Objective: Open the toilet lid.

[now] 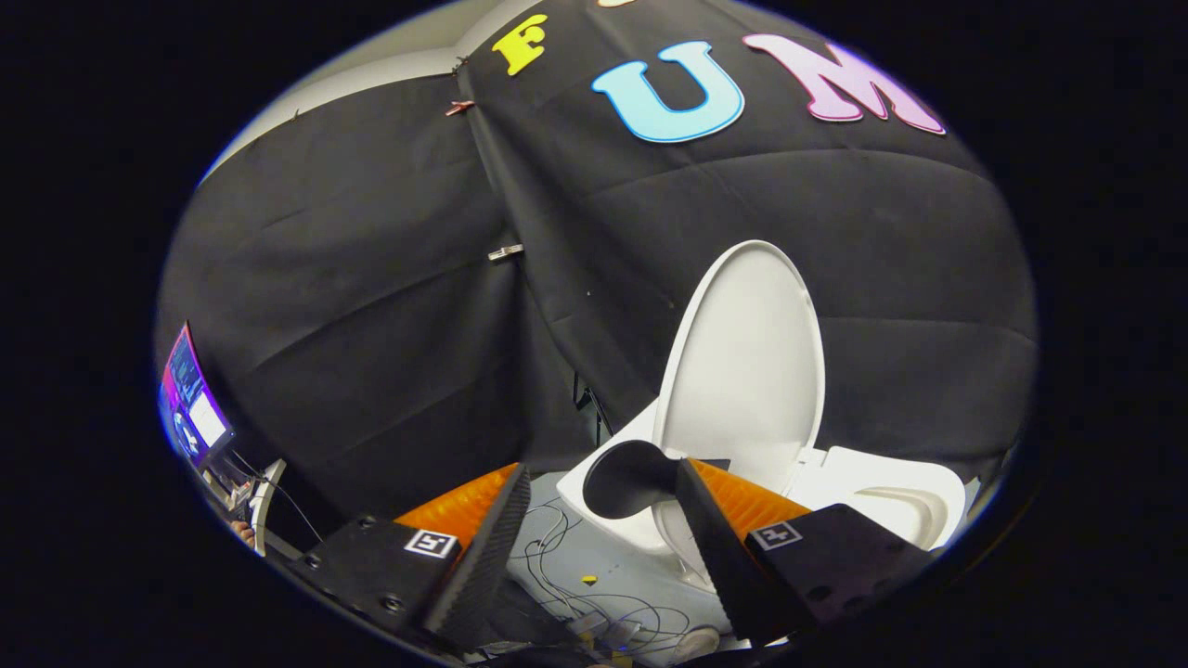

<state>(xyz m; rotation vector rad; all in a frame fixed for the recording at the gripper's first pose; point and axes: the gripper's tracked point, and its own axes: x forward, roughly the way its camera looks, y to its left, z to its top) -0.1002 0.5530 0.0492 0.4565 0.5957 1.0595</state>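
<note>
Gripper (594, 520) is held open, fingers well apart, nothing clamped between them. Between and beyond the fingers I see pale floor (594, 557) with a tangle of thin cables (575, 594).

Toilet (891, 501) sits just ahead of the right finger, off to that side. Toilet lid (742, 362) is already up, standing close to upright and leaning back toward the black cloth wall (371, 306) behind it. Its inner face points at the gripper. The right finger overlaps the lower edge of the lid and the bowl front in the view; can't tell if it's touching or just in front. A dark rounded shape shows at the bowl, right at that finger's tip; can't tell what it is.

Far off past the left finger there's a lit monitor (192, 404) on a stand.
</note>
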